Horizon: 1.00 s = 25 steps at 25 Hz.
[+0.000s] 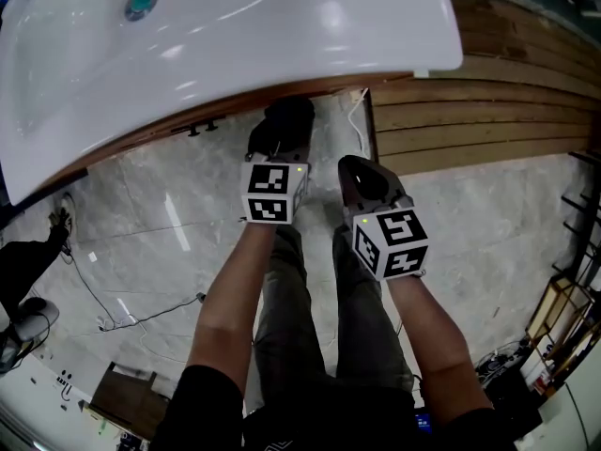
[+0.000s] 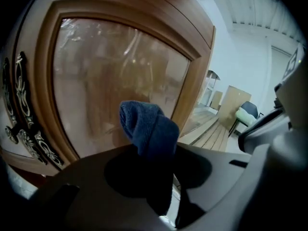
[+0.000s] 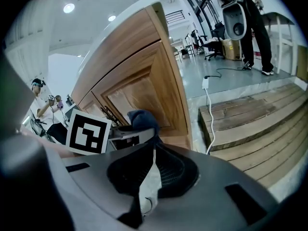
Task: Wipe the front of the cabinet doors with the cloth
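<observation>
A folded dark blue cloth [image 2: 147, 131] sticks up from my left gripper [image 2: 155, 154], which is shut on it. The cloth's tip is close to the glossy panel of the wooden cabinet door [image 2: 110, 76]; I cannot tell whether it touches. In the head view the left gripper [image 1: 282, 128] reaches under the countertop toward the cabinet. My right gripper [image 1: 362, 178] hangs beside it, a little further back. Its fingertips meet with nothing between them [image 3: 153, 150]. From the right gripper view the cloth [image 3: 142, 119] shows in front of the cabinet door [image 3: 139, 97].
A white basin countertop [image 1: 235, 36] overhangs the cabinet. Ornate metal handles [image 2: 19, 109] sit at the door's left edge. A stepped wooden platform [image 1: 488, 92] lies right of the cabinet, with a white cable [image 3: 208, 109] running over it. People stand in the background [image 3: 240, 13].
</observation>
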Available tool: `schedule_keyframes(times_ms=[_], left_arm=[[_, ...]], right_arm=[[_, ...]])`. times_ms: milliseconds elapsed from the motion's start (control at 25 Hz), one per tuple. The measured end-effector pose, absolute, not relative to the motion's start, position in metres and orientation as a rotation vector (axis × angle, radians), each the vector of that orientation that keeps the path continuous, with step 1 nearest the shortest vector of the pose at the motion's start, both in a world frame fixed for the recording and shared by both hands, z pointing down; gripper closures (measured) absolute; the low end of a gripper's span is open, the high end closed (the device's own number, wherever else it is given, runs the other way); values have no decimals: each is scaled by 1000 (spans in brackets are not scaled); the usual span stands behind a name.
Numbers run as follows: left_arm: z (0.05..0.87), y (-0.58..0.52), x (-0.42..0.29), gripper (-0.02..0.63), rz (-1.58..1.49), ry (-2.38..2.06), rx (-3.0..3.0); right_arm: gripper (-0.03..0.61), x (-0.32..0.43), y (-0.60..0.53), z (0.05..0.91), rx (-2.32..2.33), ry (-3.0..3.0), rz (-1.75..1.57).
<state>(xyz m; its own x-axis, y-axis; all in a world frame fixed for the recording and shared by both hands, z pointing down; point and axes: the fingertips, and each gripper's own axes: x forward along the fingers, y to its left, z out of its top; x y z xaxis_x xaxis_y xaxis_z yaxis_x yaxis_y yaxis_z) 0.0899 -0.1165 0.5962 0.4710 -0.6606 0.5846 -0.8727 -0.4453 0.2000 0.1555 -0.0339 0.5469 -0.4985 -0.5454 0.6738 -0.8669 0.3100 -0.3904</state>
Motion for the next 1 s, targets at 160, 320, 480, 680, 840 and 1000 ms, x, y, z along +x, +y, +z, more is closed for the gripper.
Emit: schedule_keyframes(times_ms=[160, 320, 480, 680, 840, 1000], left_arm=[[595, -118, 115, 482, 593, -1238, 2270], [596, -120, 140, 482, 594, -1200, 2291], [595, -120, 158, 482, 597, -1162, 2311], [588, -115, 177, 482, 582, -1109, 2342], [577, -107, 189, 482, 564, -1040, 2398], [568, -101, 184, 482, 577, -1037, 2397]], right_arm=[[537, 172, -33, 549, 1278, -2156, 1057], [537, 192, -33, 552, 1302, -2141, 1075], [537, 203, -33, 554, 1324, -2129, 1091], [537, 216, -32, 552, 1344, -2125, 1101], [537, 221, -30, 549, 1357, -2122, 1112], [537, 221, -27, 544, 1365, -2120, 1114]])
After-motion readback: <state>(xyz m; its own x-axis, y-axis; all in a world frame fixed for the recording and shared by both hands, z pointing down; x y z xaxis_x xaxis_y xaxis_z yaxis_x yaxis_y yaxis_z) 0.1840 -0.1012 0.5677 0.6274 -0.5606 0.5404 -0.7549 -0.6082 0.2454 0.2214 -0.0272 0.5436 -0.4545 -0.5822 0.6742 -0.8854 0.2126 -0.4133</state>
